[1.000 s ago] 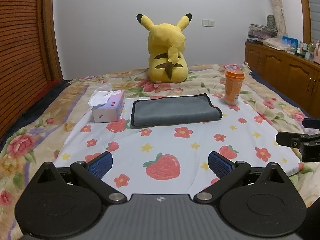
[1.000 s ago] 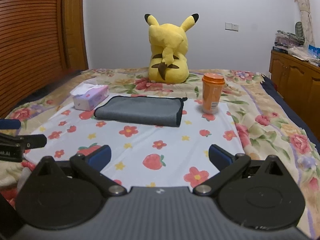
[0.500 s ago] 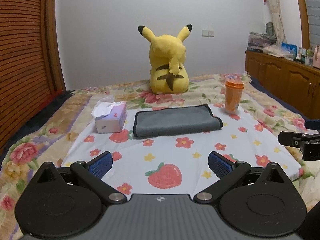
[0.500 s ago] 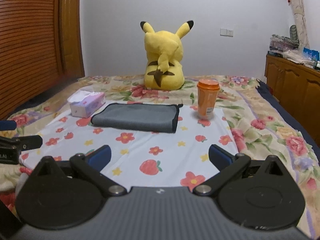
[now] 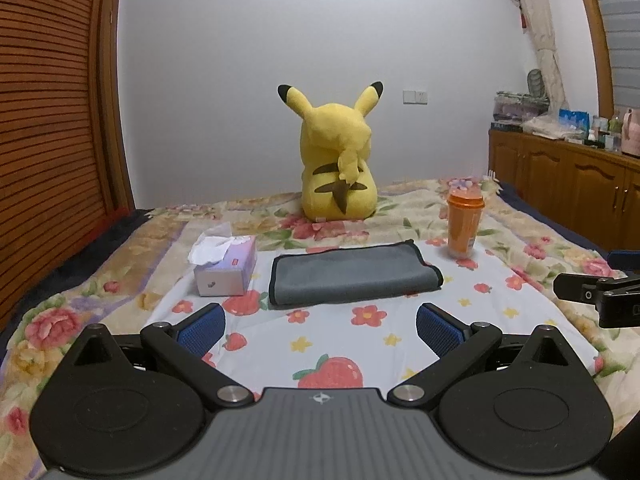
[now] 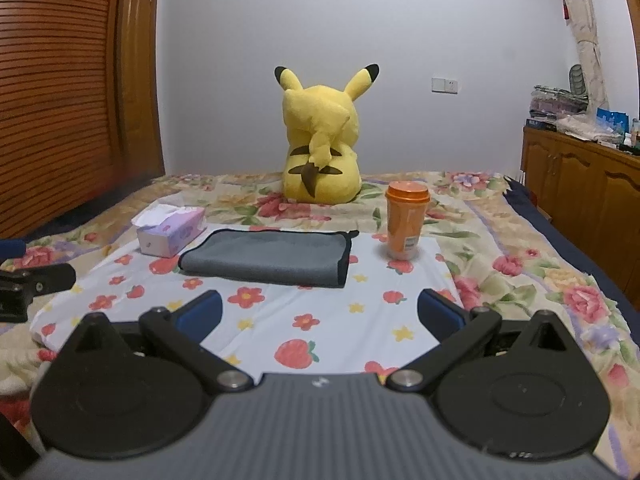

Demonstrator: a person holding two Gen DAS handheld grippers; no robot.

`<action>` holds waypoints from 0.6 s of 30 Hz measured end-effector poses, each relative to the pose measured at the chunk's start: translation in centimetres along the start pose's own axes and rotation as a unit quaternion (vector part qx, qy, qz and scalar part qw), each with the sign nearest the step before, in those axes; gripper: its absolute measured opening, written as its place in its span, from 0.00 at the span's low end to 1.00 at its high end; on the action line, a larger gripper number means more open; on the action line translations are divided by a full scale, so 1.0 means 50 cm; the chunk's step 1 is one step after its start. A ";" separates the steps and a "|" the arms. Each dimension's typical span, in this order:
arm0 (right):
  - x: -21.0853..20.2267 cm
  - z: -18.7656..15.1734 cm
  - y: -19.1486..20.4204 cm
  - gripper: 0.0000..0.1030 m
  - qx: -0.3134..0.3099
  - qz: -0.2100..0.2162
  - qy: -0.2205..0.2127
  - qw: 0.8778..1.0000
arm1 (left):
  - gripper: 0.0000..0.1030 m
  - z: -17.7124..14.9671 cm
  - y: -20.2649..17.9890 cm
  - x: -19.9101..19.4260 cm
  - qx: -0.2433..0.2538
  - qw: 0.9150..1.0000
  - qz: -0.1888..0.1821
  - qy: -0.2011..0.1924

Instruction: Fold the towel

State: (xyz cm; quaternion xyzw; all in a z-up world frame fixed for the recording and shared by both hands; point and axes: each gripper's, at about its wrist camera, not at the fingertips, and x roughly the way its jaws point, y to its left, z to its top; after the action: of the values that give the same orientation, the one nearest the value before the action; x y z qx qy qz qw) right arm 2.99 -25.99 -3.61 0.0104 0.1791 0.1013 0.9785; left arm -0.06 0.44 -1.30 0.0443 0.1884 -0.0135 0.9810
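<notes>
A grey towel [image 5: 354, 278] with a dark edge lies folded flat on a white cloth printed with flowers and strawberries [image 5: 340, 344] spread over the bed; it also shows in the right wrist view [image 6: 268, 258]. My left gripper [image 5: 320, 330] is open and empty, held above the cloth well short of the towel. My right gripper [image 6: 320, 314] is open and empty too, at a similar distance from the towel. Each gripper shows at the edge of the other's view, the right one [image 5: 600, 294] and the left one [image 6: 28, 286].
A tissue box [image 5: 226, 268] sits left of the towel and an orange lidded cup [image 5: 464, 224] right of it. A yellow plush toy [image 5: 338, 168] sits behind. Wooden cabinets [image 5: 568, 184] stand to the right, a slatted wooden panel [image 5: 48, 128] to the left.
Both grippers have tilted upward and pulled back a little from the towel, so the scene sits lower in both views. Both stay open. The towel has not moved.
</notes>
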 end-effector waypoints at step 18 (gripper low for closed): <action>-0.022 0.002 -0.007 1.00 0.008 -0.018 -0.037 0.999 | 1.00 0.004 -0.004 -0.020 0.000 0.999 0.001 -0.037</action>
State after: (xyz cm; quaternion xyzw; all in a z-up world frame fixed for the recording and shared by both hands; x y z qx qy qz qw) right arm 2.08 -26.56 -3.14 0.0193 0.1435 0.0820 0.9861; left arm -0.93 0.25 -0.75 0.0440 0.1522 -0.0144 0.9873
